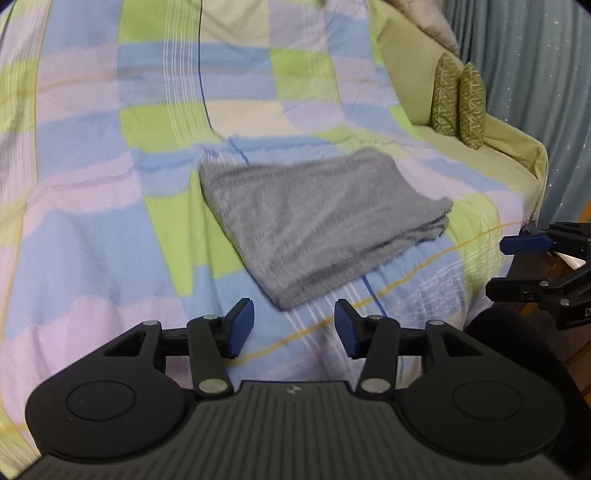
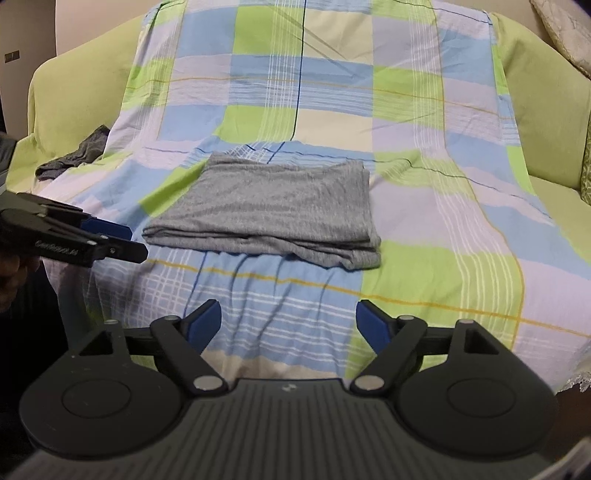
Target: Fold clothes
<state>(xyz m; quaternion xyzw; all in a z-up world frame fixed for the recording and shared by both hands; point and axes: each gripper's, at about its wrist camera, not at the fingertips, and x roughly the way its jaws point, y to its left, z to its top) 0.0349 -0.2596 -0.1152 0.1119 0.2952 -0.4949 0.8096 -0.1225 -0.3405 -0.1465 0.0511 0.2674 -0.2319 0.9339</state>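
Dark garment (image 2: 74,157) small; pillow (image 2: 565,33) edge-cut

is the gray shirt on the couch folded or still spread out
Folded. The gray garment lies as a compact rectangle with stacked layers along its near edge.

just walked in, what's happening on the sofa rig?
Clothes folding. A grey garment lies folded in a neat rectangle on the checked sheet draped over the green sofa. Both tools are open and holding nothing: the left tool and right tool hover short of the garment. A dark crumpled garment sits unfolded at the sheet's left edge.
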